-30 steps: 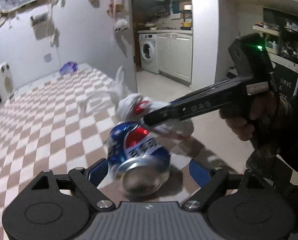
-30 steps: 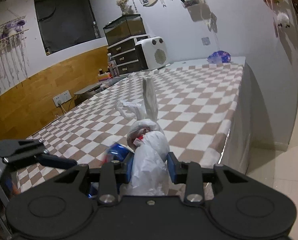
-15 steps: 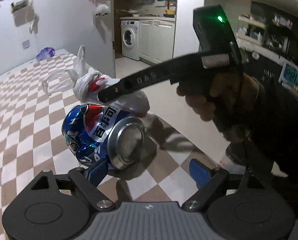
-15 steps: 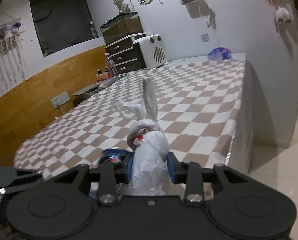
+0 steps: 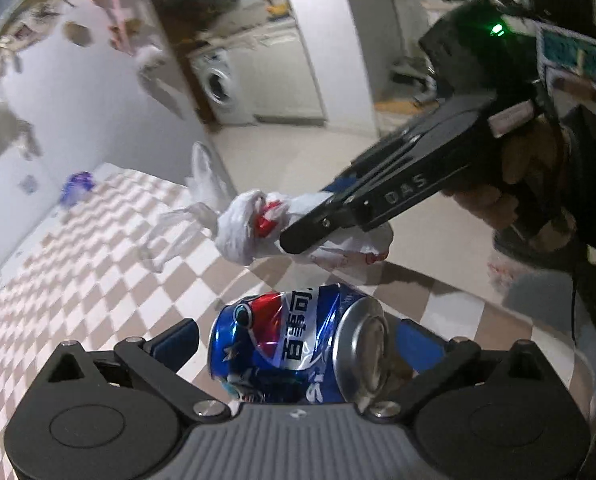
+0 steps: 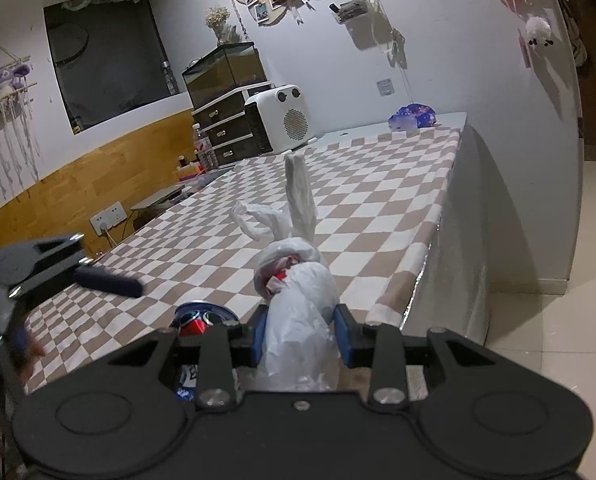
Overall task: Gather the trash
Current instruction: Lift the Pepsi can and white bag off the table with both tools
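Right gripper (image 6: 300, 338) clamped on knotted white bag (image 6: 298, 304), soft and light. Left gripper (image 5: 298, 344) wide open around dented can (image 5: 294, 344) at 6 o'clock; thin, slippery, best gripped mid-body

Left wrist view: can (image 5: 294, 344) bottom hidden behind left gripper (image 5: 298, 344) body; background kitchen blurred. Right wrist view: can (image 6: 202, 316) mostly hidden behind right gripper (image 6: 302, 336); bag (image 6: 298, 304) lower end hidden; left gripper (image 6: 58, 272) cut by edge.
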